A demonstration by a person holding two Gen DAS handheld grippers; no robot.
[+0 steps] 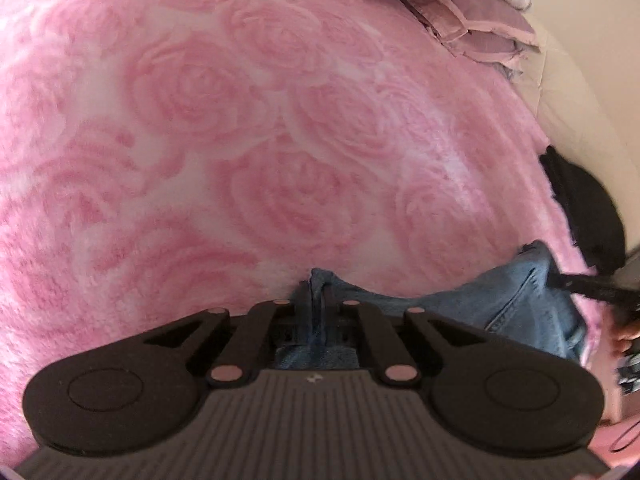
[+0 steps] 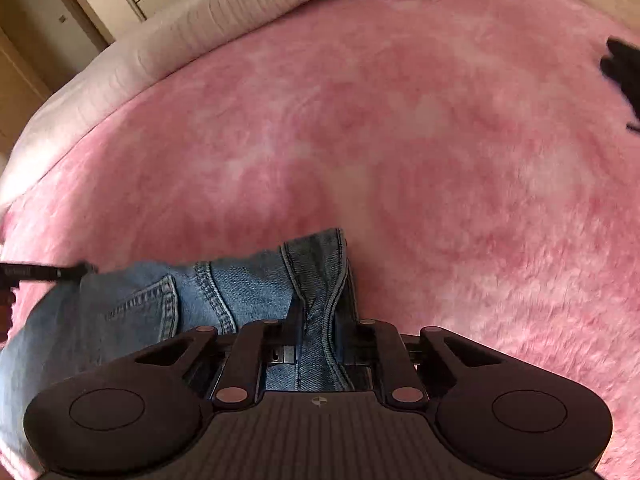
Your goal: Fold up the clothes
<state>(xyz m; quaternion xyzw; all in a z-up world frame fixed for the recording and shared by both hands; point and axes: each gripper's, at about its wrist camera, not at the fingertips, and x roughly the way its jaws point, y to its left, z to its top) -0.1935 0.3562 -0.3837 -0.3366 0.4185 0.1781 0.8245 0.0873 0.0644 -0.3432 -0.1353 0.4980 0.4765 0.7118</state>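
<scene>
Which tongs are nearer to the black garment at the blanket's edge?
Right. The right tongs hold the jeans' end nearer the black garment; the left tongs grip the far end.

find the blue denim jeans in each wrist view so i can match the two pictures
Left wrist: the blue denim jeans lie at lower right, one edge pinched in the left gripper.
Right wrist: the jeans fill the lower left, a seamed edge pinched in the right gripper.
Shared landmark: the black garment at the right edge of the pink rose-patterned fleece blanket.
</scene>
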